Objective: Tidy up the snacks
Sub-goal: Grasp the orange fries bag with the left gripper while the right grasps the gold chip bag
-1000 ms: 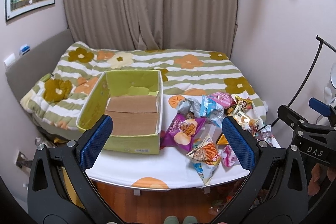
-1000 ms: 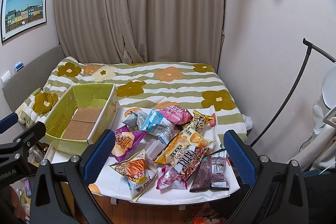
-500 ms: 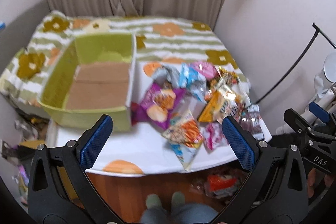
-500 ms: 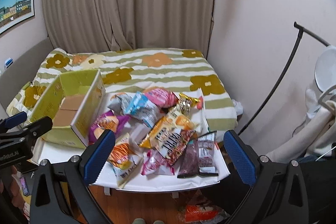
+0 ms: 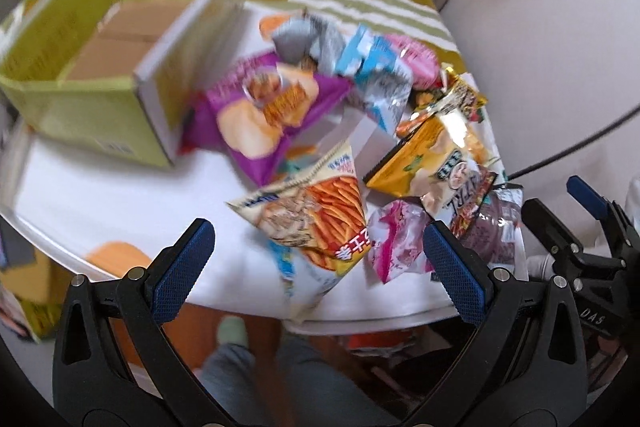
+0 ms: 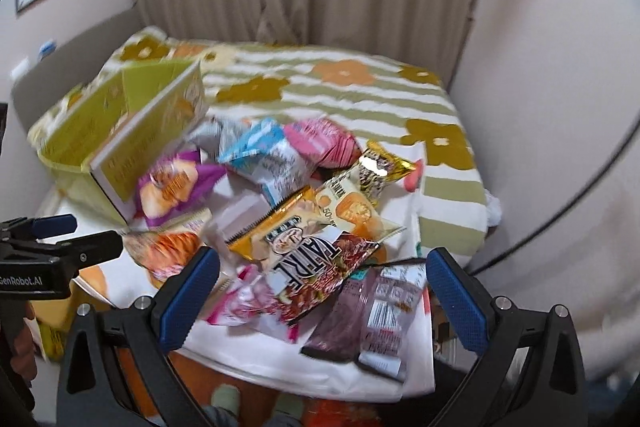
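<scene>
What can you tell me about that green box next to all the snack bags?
The green box is an open-topped cardboard carton, lime green on its walls, with plain brown flaps showing as its floor. No snacks are visible inside it. It sits upright at the left end of the white table, and the purple snack bag lies against its near corner. Printed text on its walls is too blurred to read. Neither pair of tongs touches it.

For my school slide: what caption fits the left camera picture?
Open left gripper hovers over a snack pile beside a green box.
</scene>
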Demonstrator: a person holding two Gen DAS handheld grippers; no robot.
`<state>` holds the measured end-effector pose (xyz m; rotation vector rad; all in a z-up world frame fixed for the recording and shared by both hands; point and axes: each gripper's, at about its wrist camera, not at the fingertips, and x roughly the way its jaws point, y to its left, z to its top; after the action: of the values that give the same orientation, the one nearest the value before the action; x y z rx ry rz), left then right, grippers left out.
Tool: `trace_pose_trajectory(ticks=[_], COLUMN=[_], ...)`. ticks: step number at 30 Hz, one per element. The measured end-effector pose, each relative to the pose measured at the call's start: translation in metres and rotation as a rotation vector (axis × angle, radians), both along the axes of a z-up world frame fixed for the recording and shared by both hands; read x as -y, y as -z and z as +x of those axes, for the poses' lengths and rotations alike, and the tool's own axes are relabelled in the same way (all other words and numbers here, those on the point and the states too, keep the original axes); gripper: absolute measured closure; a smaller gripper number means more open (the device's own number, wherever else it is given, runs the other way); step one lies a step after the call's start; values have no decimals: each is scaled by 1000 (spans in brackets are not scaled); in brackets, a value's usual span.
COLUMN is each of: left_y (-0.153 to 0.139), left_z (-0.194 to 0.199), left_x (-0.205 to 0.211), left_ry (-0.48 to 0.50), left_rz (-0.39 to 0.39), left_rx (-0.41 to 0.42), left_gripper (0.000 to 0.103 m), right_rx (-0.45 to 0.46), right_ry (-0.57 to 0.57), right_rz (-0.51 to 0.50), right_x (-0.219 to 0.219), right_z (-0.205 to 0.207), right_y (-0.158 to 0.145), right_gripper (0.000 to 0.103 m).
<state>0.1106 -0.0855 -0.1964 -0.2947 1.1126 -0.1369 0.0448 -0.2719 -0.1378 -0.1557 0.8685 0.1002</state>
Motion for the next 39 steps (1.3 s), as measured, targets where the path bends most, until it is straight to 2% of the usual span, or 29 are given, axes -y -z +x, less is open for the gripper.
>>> trace_pose_trajectory(ticks=[7, 11, 13, 14, 17, 19, 20, 30, 33, 36, 39], left_y=[43, 62, 71, 74, 75, 74, 73, 73, 71, 69, 66], left_z=[19, 25, 25, 25, 23, 21, 22, 19, 17, 14, 14], left_x=[18, 15, 13, 13, 13, 14, 15, 15, 14, 13, 15], left_ry=[-62, -110, -125, -128, -130, -122, -121, -132, -136, -137, -136], left_rz=[0, -21, -31, -33, -23, -16, -10, -18, -19, -5, 4], left_rx=[-61, -110, -128, -134, -113, -100, -97, -87, -79, -70, -63], left_gripper=[5, 15, 30, 32, 36, 47, 49, 52, 52, 52, 52], right_rx=[-73, -107, -115, -120, -145, -165, -171, -213, -243, -235, -227], right_ry=[-163, -231, -262, -274, -307, -329, -340, -413, -441, -447, -454], right_rz=[-23, -57, -71, -74, -81, -89, -92, -109, -84, -76, -70], right_x=[2, -4, -7, -8, -11, -13, -14, -21, -22, -23, -22], right_z=[31, 46, 52, 55, 66, 72, 74, 89, 93, 94, 94], right_y=[45, 63, 70, 72, 81, 86, 88, 103, 109, 111, 112], right_gripper=[0, 0, 0, 0, 0, 0, 0, 0, 0, 1, 9])
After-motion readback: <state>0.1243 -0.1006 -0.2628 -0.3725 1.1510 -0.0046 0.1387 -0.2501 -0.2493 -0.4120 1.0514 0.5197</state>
